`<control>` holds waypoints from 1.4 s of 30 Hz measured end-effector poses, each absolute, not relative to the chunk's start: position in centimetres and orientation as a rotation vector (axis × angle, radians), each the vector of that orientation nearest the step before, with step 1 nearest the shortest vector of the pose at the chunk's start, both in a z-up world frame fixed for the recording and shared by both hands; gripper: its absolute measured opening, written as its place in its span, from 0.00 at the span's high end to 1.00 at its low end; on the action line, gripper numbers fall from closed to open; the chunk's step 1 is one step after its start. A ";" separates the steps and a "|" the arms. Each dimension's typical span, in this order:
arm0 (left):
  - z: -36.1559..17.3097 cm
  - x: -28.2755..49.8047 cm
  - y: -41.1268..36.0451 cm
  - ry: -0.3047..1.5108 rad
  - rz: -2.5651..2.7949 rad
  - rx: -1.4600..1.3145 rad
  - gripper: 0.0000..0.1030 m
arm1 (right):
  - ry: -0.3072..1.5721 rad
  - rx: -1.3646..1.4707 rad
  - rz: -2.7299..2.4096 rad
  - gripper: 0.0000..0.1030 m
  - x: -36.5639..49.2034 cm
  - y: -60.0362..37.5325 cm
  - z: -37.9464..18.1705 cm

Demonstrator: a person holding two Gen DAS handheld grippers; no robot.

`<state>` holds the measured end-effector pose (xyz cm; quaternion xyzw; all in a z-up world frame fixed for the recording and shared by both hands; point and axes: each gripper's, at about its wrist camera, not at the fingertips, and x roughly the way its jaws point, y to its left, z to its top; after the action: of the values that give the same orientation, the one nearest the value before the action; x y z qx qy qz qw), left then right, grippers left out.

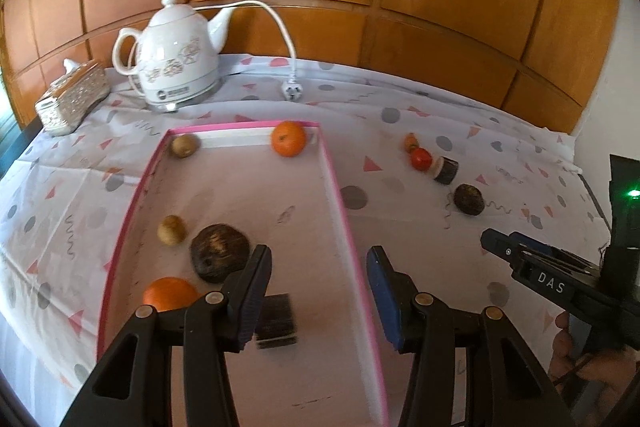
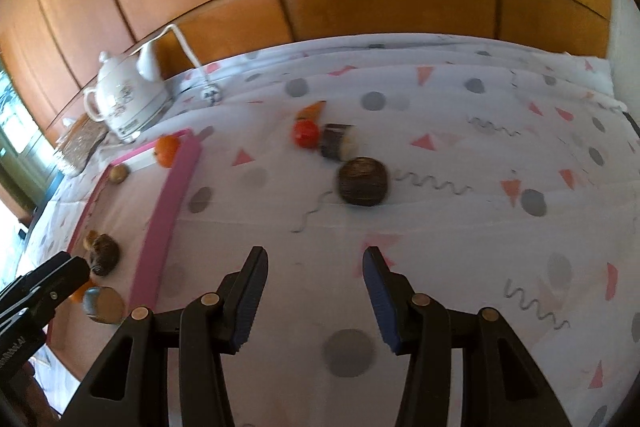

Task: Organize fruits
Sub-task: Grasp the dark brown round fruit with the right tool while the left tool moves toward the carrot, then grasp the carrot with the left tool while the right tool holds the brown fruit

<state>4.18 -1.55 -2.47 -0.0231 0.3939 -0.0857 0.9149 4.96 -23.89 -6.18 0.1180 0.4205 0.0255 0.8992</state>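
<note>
A: Left wrist view first: the left gripper [image 1: 318, 291] hangs over the near end of the pink tray [image 1: 344, 203], jaws parted, nothing between them. The dark striped block [image 1: 276, 323] lies on the tray floor just past its left finger, not gripped.

B: And the right gripper [image 2: 314, 293]?

A: Also parted and empty, over bare tablecloth [image 2: 460, 107], pointing toward the loose pieces.

B: So which step is this?

A: I'd judge it's between placements: one piece is set down in the tray and the next is still to be fetched.

B: Count what's in the tray.

A: Six: two oranges [image 1: 288, 139], two small brown fruits [image 1: 185, 145], one big dark round fruit [image 1: 219, 258], and that striped block.

B: Outside?

A: Four, well right of the tray: a small orange piece [image 1: 410, 142], a red fruit [image 1: 421, 159], a second striped block [image 1: 446, 170] touching or just beside it, and another dark round fruit [image 1: 469, 199] nearest the right gripper.

B: Next move?

A: Probably the right gripper goes forward and down to that dark round fruit [image 2: 363, 181]. It looks wide for the present gap, so the jaws would need to spread further. Round, it could roll if nudged.
</note>
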 end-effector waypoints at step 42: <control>-4.3 17.6 -10.9 0.929 -0.302 -0.030 0.54 | 0.901 0.123 0.012 0.60 12.3 -26.5 -8.8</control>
<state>17.63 -10.91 -4.34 -0.0145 0.4462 -0.1449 0.8830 12.34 -26.51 -8.75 0.0596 0.4351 0.0060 0.8984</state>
